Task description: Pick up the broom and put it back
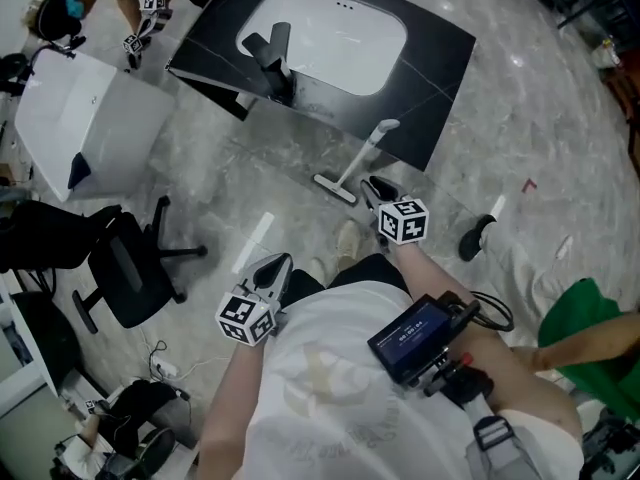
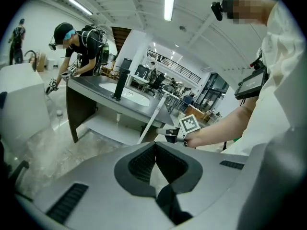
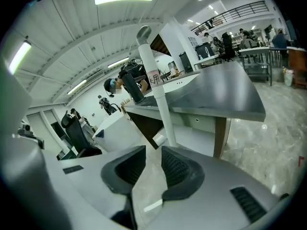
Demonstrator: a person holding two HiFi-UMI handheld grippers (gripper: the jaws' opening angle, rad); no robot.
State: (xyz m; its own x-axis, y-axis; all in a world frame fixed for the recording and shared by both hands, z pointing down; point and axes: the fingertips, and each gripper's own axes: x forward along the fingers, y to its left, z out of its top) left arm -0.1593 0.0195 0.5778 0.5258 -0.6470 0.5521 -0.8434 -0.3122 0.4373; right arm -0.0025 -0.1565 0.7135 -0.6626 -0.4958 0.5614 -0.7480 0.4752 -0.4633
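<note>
The white broom [image 1: 360,158] leans upright against the front edge of the black table [image 1: 440,78], with its head [image 1: 333,188] on the marble floor. My right gripper [image 1: 378,196] hovers just to the right of the broom's head. In the right gripper view the handle [image 3: 156,80] stands straight ahead, beyond my right gripper [image 3: 153,164], which is open with nothing between its pads. My left gripper [image 1: 272,273] hangs lower left, away from the broom. Its pads [image 2: 156,147] meet at the tips, empty. The left gripper view also shows the broom [image 2: 152,119] and the right gripper [image 2: 168,133].
The table holds a white sink [image 1: 330,38] and a black faucet [image 1: 270,53]. A white cabinet [image 1: 70,118] and a black office chair [image 1: 125,263] stand at the left. Another person [image 1: 130,8] works at the far left; someone in green [image 1: 590,328] is at the right.
</note>
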